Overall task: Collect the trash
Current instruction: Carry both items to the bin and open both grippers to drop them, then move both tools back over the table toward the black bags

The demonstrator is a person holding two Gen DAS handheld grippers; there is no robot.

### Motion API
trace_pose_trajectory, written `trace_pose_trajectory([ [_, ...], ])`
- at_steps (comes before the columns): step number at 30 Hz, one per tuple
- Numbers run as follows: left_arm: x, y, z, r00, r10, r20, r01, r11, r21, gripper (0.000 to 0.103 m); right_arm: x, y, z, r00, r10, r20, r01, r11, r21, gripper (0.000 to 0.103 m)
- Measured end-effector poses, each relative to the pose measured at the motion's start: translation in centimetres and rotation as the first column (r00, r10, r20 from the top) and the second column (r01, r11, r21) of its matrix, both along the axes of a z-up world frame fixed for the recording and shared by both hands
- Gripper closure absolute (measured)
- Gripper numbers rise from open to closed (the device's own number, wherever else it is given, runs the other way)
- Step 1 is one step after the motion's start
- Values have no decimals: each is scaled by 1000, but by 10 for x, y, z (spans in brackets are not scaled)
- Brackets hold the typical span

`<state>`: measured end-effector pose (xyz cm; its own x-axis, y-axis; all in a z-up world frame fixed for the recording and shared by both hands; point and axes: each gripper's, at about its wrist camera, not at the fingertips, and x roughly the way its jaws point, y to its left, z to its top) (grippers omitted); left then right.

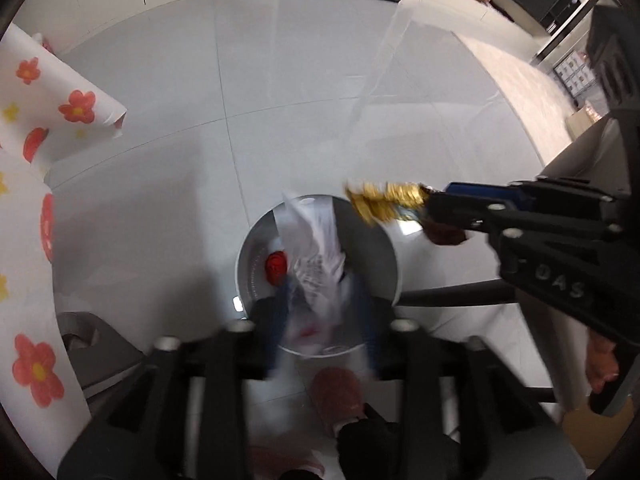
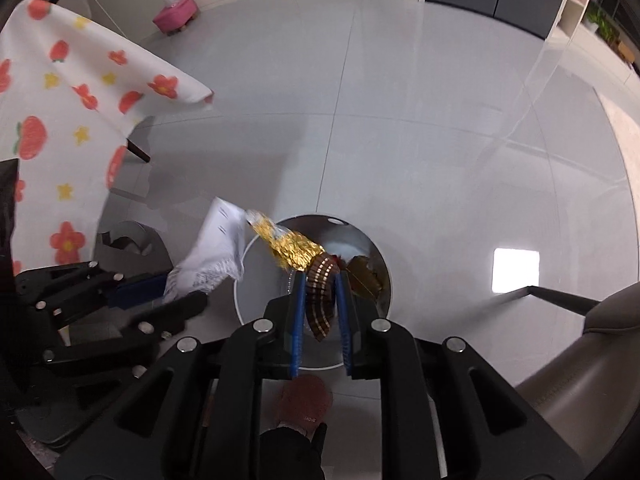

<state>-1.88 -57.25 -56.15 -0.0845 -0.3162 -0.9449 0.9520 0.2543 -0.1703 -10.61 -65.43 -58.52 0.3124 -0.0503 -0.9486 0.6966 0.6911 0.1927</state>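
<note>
We look down on a pale tiled floor (image 1: 280, 92) that fills most of both views. A white cloth with red flowers (image 2: 60, 92) hangs over the desk edge on the left. On the right of the right wrist view, the brown arm of a chair (image 2: 592, 360) curves in.

Below us stands a round grey trash bin (image 2: 384, 276), open at the top, with a red object (image 1: 276, 267) and brown scraps already lying inside. Near the bin, a pinkish slipper (image 2: 306, 404) shows on the floor.

Our left claw (image 1: 324, 336) hangs right over the bin's mouth. Its jaws stand apart, and the crumpled white printed paper (image 1: 316, 256) sits between the blue pads; blur keeps us from telling whether the pads touch it. In the right wrist view the paper sticks up from that claw at the bin's left rim.

Our right claw (image 2: 322, 312) is over the bin too, closed on a brown pleated paper cup (image 2: 320, 300). A crinkled gold foil wrapper (image 2: 294, 250) juts out beyond its tips, above the bin's opening.
</note>
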Motion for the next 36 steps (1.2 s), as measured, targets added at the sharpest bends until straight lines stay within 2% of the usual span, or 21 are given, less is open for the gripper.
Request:
trace_pose_trajectory([
  [3,2,3,3,1000,16,4,-16,1000,-6,39,0,1,3,1000,4,3,-4,1000,10,86],
  [7,4,8,21,999,48,1,-48,999,-4,38,-4,1,23,1000,18,0,-18,1000,8,83],
  [11,12,26,58,997,77,19,-77,997,-11,37,3,4,57,999,40,1,-40,999,-15,69],
  [12,14,31,70,996,86,26,-86,996,-12,37,2,5,66,999,46,5,-46,999,-16,69],
  [15,26,43,110,990,128,49,-127,991,-30,37,11,13,106,996,82,34,-82,996,-19,69],
  [18,38,68,156,976,202,81,-198,978,-61,37,26,31,156,983,169,70,-165,984,-59,69],
  [22,59,117,218,930,346,125,-336,937,-99,37,58,71,228,932,339,131,-321,937,-139,69],
  [25,74,165,263,869,470,155,-453,882,-133,37,83,103,274,869,459,184,-429,885,-179,69],
  [28,84,217,301,782,595,184,-573,803,-163,37,113,147,319,771,592,235,-553,805,-215,69],
  [30,92,255,321,710,675,200,-650,738,-182,37,128,177,344,702,663,259,-616,749,-245,69],
  [34,102,328,357,550,801,235,-773,596,-219,37,162,245,379,562,775,288,-723,630,-284,69],
  [36,105,361,375,465,847,257,-818,522,-241,37,173,275,391,505,811,297,-758,581,-296,69],
])
